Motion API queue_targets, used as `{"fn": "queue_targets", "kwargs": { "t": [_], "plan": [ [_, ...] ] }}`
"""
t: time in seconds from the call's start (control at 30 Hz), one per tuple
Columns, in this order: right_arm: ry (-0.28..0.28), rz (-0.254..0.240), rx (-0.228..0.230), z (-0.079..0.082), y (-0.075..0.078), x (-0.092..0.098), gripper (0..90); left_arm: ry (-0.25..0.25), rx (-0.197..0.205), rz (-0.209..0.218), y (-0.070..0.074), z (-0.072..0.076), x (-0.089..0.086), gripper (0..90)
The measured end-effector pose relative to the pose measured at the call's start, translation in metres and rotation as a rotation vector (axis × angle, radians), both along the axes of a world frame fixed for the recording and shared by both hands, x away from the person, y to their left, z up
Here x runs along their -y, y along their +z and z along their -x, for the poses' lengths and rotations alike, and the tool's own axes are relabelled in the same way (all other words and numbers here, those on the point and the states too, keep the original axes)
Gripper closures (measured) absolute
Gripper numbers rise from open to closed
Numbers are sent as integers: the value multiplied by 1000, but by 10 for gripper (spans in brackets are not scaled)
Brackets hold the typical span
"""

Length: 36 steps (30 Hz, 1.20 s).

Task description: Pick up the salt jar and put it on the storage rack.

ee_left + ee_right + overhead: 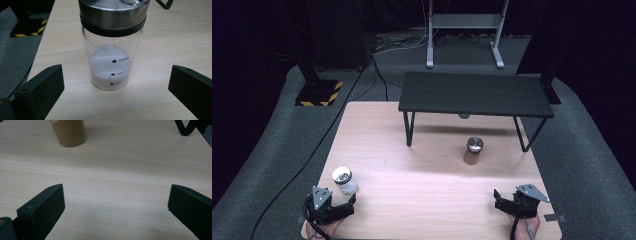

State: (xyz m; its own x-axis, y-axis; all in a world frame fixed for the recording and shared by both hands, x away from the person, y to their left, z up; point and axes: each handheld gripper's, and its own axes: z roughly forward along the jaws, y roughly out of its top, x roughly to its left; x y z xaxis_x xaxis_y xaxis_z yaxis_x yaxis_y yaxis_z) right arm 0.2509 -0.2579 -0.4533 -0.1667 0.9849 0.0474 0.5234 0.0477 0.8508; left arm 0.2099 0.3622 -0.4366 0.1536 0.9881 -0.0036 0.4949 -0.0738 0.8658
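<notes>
At the near left corner of the desk (pixel 377 125), the left gripper (pixel 346 205) rests with its jaws spread wide and nothing between them. Just beyond it stands an upright glass jar of white powder (pixel 344 181) with a metal lid, apart from the jaws. Farther right, near the black shelf (pixel 472 94), a jar of brown powder (pixel 472 151) stands upright. At the near right, the right gripper (pixel 499 199) is likewise wide open and empty.

Wooden table (pixel 422 195) with two jars (pixel 344 180), shelf (pixel 474 94)
</notes>
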Motion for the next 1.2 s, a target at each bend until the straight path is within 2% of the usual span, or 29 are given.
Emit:
{"fn": "queue_targets", "kwargs": {
  "t": [0.27,0.5,0.63,0.87,1.1,1.2],
  "plan": [
    [1,10,-2,0,1,-2,0,9,-12,10,-6,-1,-2,0],
    [1,2,-9,-1,1,0,0,22,-37,-8,-2,-6,0,0],
    [9,-12,-1,0,0,3,0,28,-22,-3,-4,-8,2,0],
    [10,5,1,0,0,0,0,11,-6,-11,-11,-14,3,0],
    [11,20,3,0,0,-2,0,14,-9,10,-15,-24,-2,0],
    [10,25,1,0,1,-3,0,1,-12,11,-14,-30,-3,0]
  ]
}}
